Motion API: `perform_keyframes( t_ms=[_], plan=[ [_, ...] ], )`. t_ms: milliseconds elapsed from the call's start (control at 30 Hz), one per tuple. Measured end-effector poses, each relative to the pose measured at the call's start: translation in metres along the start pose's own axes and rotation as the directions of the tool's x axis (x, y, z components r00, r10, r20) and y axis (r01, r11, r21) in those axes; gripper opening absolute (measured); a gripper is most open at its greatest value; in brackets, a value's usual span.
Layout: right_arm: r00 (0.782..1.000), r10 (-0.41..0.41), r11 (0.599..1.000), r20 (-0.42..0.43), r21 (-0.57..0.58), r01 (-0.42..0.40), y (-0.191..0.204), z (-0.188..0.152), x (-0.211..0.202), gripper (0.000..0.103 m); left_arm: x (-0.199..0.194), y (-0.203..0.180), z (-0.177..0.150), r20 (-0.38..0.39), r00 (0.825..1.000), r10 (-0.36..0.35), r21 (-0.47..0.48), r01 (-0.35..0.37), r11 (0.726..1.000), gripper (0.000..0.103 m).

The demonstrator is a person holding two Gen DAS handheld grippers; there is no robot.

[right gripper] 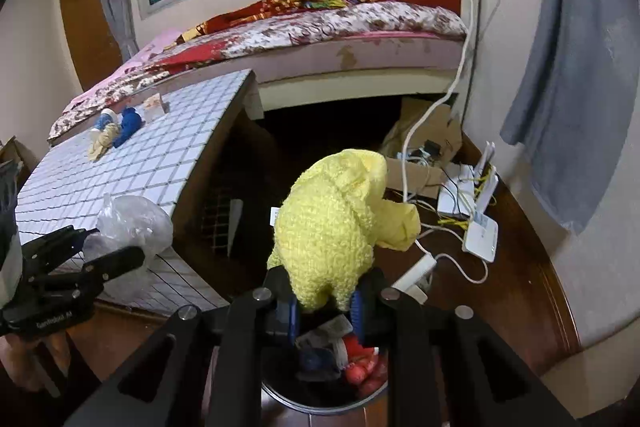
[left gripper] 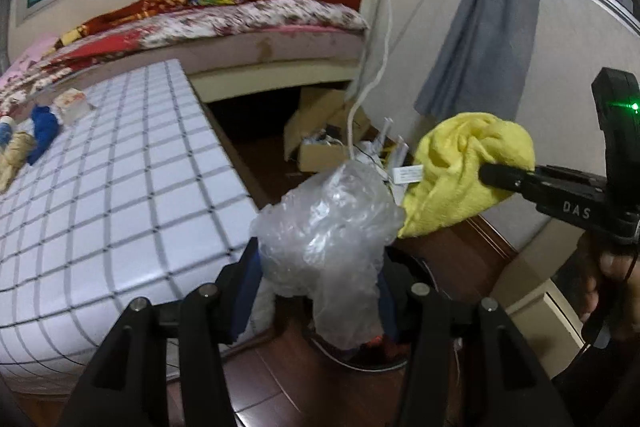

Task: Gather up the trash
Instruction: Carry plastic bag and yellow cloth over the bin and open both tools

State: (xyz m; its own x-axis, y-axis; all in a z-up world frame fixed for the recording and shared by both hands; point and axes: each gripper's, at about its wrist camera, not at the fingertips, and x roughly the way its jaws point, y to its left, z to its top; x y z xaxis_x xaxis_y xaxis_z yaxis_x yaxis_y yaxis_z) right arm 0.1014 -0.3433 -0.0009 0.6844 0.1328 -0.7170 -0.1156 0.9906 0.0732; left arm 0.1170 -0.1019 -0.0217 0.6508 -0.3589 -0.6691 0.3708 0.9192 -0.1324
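Left tongs (left gripper: 316,283) grip a crumpled clear plastic bag (left gripper: 328,223) and right tongs (right gripper: 324,301) clamp a yellow cloth (right gripper: 336,223), both held off the near corner of the tiled bench (right gripper: 132,163), above a round bin (right gripper: 324,399) holding trash on the floor.

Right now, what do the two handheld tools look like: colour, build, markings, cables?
Both are matte black. Each has angular linkage arms with silver pivot pins and blue pads inside the fingers. The right tool carries white "DAS" lettering, a green light on its upright block and a thin black cable by the hand. The left tool has small white lettering, too blurred to read.
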Motion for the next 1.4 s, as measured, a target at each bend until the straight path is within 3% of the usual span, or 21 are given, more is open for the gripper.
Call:
perform_keyframes(
  t_ms=[467, 833, 933, 1000, 1033, 1067, 1133, 1233, 1333, 1400],
  plan=[
    [0.989, -0.024, 1.000, -0.145, 0.010, 0.026, -0.034, -0.047, 0.022, 0.021, 0.052, -0.047, -0.030, -0.141, 0.989, -0.050, 0.053, 0.058, 0.997, 0.052],
    [0.968, 0.013, 0.996, -0.251, -0.087, -0.036, -0.017, -0.070, 0.059, 0.021, 0.094, -0.048, -0.044, -0.244, 0.967, -0.071, 0.032, 0.081, 0.996, 0.053],
    [0.956, 0.023, 0.991, -0.294, -0.120, -0.061, -0.009, -0.073, 0.078, 0.022, 0.103, -0.046, -0.049, -0.270, 0.960, -0.073, 0.020, 0.081, 0.996, 0.054],
    [0.942, 0.022, 0.987, -0.334, -0.142, -0.073, -0.005, -0.078, 0.092, 0.023, 0.109, -0.043, -0.051, -0.282, 0.958, -0.058, 0.012, 0.064, 0.998, 0.069],
    [0.932, 0.005, 0.986, -0.362, -0.154, -0.064, -0.005, -0.081, 0.101, 0.029, 0.111, -0.041, -0.052, -0.288, 0.957, -0.039, 0.014, 0.045, 0.999, 0.085],
    [0.928, -0.016, 0.985, -0.373, -0.165, -0.049, -0.005, -0.083, 0.105, 0.052, 0.111, -0.039, -0.053, -0.285, 0.958, -0.024, 0.013, 0.029, 0.999, 0.093],
    [0.924, -0.088, 0.977, -0.373, -0.213, 0.007, -0.005, -0.088, 0.114, 0.084, 0.113, -0.034, -0.055, -0.285, 0.958, -0.015, 0.003, 0.017, 1.000, 0.098],
    [0.904, -0.113, 0.977, -0.411, -0.213, 0.025, -0.013, -0.091, 0.121, 0.088, 0.115, -0.023, -0.062, -0.294, 0.956, 0.019, -0.004, -0.021, 1.000, 0.101],
    [0.895, -0.130, 0.979, -0.426, -0.200, 0.047, -0.020, -0.091, 0.122, 0.102, 0.118, -0.014, -0.067, -0.305, 0.952, 0.033, -0.023, -0.042, 0.999, 0.101],
    [0.896, -0.137, 0.977, -0.423, -0.206, 0.052, -0.019, -0.091, 0.121, 0.102, 0.117, -0.009, -0.070, -0.306, 0.951, 0.041, -0.032, -0.054, 0.998, 0.101]
  ],
)
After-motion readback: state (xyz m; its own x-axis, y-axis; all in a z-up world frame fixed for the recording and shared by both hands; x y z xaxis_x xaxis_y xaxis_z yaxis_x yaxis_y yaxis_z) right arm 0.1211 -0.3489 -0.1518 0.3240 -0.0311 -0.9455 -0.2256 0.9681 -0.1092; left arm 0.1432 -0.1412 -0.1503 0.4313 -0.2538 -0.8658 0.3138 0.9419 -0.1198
